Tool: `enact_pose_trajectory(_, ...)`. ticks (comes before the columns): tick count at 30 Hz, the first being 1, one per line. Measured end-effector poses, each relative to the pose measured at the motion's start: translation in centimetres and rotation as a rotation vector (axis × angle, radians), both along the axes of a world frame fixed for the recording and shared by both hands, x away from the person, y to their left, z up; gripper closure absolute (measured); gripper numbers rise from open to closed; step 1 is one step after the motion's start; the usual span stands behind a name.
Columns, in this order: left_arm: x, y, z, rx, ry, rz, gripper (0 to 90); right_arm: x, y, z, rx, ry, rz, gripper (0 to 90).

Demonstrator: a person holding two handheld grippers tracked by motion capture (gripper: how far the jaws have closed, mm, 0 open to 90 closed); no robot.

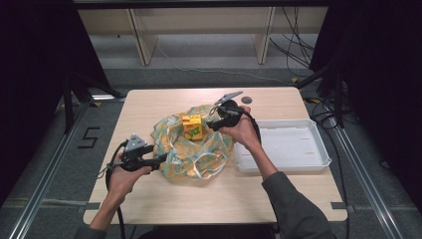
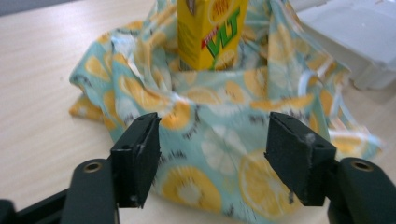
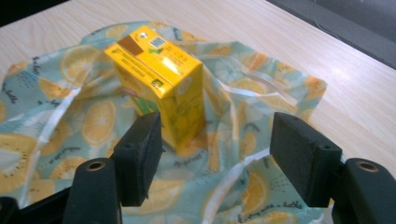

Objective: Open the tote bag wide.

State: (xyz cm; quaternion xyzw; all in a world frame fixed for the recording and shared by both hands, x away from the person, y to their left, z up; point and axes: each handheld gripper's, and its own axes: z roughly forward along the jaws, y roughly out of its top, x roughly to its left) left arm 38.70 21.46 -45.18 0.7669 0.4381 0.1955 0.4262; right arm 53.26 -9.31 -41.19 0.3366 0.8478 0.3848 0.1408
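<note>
Beyond the left tongs, the yellow juice carton is cut off by the top edge, its lettering readable only as "VLT". Its base is buried in the folds of the lemon-print cloth. Off to the right, the white tray runs out of frame, blurred. Past the right tongs, the carton's top print is too small to read.

The crumpled fabric cloth is pale teal, printed with yellow-orange lemon slices, white slices and small dark script. The small cardboard drink carton standing on it is bright yellow with green lettering edged in red. The rectangular plastic tray is white. The wooden tabletop is light beige.
</note>
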Motion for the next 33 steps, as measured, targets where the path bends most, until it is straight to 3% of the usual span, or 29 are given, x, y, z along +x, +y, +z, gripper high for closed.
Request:
enact_pose_trajectory(2,-0.8,0.0,-0.5,-0.017,0.018,-0.005,32.7,-0.1,0.1,0.2,-0.006,0.009,0.001,34.5)
enact_pose_trajectory(4,-1.8,0.0,-0.8,0.011,0.028,0.007,28.4,-0.1,0.2,0.2,-0.001,-0.016,0.012,33.1)
enact_pose_trajectory(5,-2.4,0.0,-0.9,0.048,0.022,-0.003,27.1,-0.2,0.4,0.2,0.009,-0.014,0.007,31.6)
enact_pose_trajectory(7,-3.1,-0.1,-1.2,0.047,0.025,0.003,26.0,-0.3,0.5,0.3,-0.008,-0.007,0.028,31.3)
enact_pose_trajectory(8,-3.5,0.0,-1.3,0.058,0.023,-0.008,24.8,-0.4,0.6,0.3,0.002,0.010,0.004,30.7)
enact_pose_trajectory(10,-4.4,-0.2,-1.7,0.037,0.025,0.002,24.0,-0.5,0.8,0.3,0.017,0.024,0.003,30.3)
enact_pose_trajectory(11,-4.9,-0.3,-2.0,0.020,0.023,0.010,23.1,-0.3,0.9,0.1,0.010,-0.014,0.021,30.1)
enact_pose_trajectory(13,-5.6,-0.3,-2.2,0.039,0.033,0.005,21.6,-0.5,1.0,0.2,0.011,0.020,0.010,29.7)
enact_pose_trajectory(14,-5.8,-0.2,-2.2,0.054,0.028,-0.012,20.8,-0.5,1.1,0.1,0.017,0.019,0.007,29.6)
enact_pose_trajectory(15,-6.1,-0.4,-2.5,0.045,0.031,0.005,20.1,-0.4,1.2,0.0,0.016,0.001,-0.004,29.3)
enact_pose_trajectory(17,-6.6,-0.5,-2.8,0.054,0.023,0.008,18.5,-0.4,1.3,0.1,0.007,0.016,0.003,27.8)
enact_pose_trajectory(20,-7.4,-0.8,-3.4,0.051,0.047,0.003,18.1,-0.5,1.8,-0.1,0.025,0.028,0.003,26.8)
enact_pose_trajectory(21,-7.6,-0.8,-3.6,0.052,0.058,0.002,18.1,-0.5,2.0,-0.3,0.029,0.014,0.004,26.4)
enact_pose_trajectory(24,-8.1,-0.9,-3.9,0.065,0.054,0.000,18.0,-0.6,2.6,-0.2,0.023,0.032,0.013,24.5)
enact_pose_trajectory(25,-8.3,-1.0,-4.1,0.058,0.048,0.006,18.0,-0.5,2.8,-0.4,0.045,0.016,0.016,23.9)
enact_pose_trajectory(26,-8.4,-1.1,-4.1,0.065,0.058,-0.001,18.0,-0.6,3.1,-0.4,0.042,0.018,0.012,23.0)
enact_pose_trajectory(27,-8.5,-0.9,-4.1,0.109,0.055,-0.019,18.0,-0.5,3.3,-0.6,0.032,0.014,0.013,21.8)
enact_pose_trajectory(28,-8.7,-1.2,-4.3,0.081,0.049,0.004,18.0,-0.5,3.4,-0.5,0.017,0.025,0.017,20.1)
enact_pose_trajectory(29,-8.8,-1.2,-4.4,0.105,0.049,-0.007,18.0,-0.3,3.7,-0.7,0.033,0.003,0.001,19.5)
enact_pose_trajectory(30,-9.0,-1.4,-4.5,0.102,0.049,0.006,17.9,-0.3,3.9,-0.8,0.049,0.011,-0.001,19.0)
enact_pose_trajectory(31,-9.1,-1.3,-4.6,0.138,0.051,-0.026,17.9,-0.2,4.0,-0.7,0.038,0.027,0.002,17.8)
enact_pose_trajectory(32,-9.2,-1.7,-4.9,0.115,0.050,-0.026,17.9,-0.1,4.2,-0.8,0.030,0.031,0.000,16.6)
enact_pose_trajectory(33,-9.3,-1.6,-4.8,0.141,0.072,-0.047,17.9,0.0,4.5,-1.0,0.022,0.027,0.000,16.6)
